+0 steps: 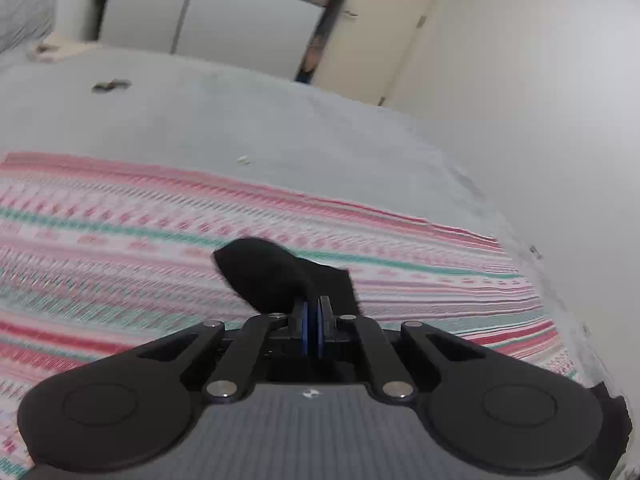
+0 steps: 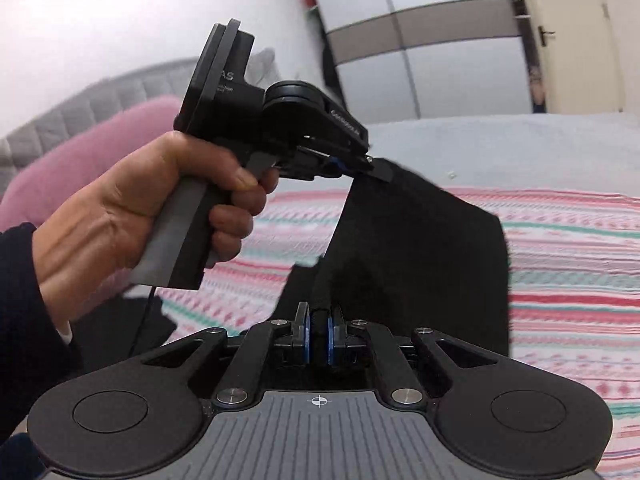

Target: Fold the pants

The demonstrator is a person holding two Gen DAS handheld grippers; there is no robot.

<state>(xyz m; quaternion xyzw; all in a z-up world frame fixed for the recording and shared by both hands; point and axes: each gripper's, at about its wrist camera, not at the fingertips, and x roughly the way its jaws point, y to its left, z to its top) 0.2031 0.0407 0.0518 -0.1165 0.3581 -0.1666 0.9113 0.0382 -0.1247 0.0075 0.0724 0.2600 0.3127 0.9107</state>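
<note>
The fold was in progress, not finished: the black pants (image 2: pixel 420 248) hung in the air over the striped blanket (image 2: pixel 568 264) on the bed, at the centre of the frame. The left gripper (image 2: pixel 370 168) and the right gripper (image 2: pixel 319 336) each pinched an edge with fingers pressed together. The cloth looked dark, limp and partly doubled; laying it down remained.

a bed (image 1: pixel 280 120) with a striped pink blanket (image 1: pixel 120 216), pale wardrobe (image 1: pixel 224 24) and cream door (image 2: pixel 576 40) behind.
</note>
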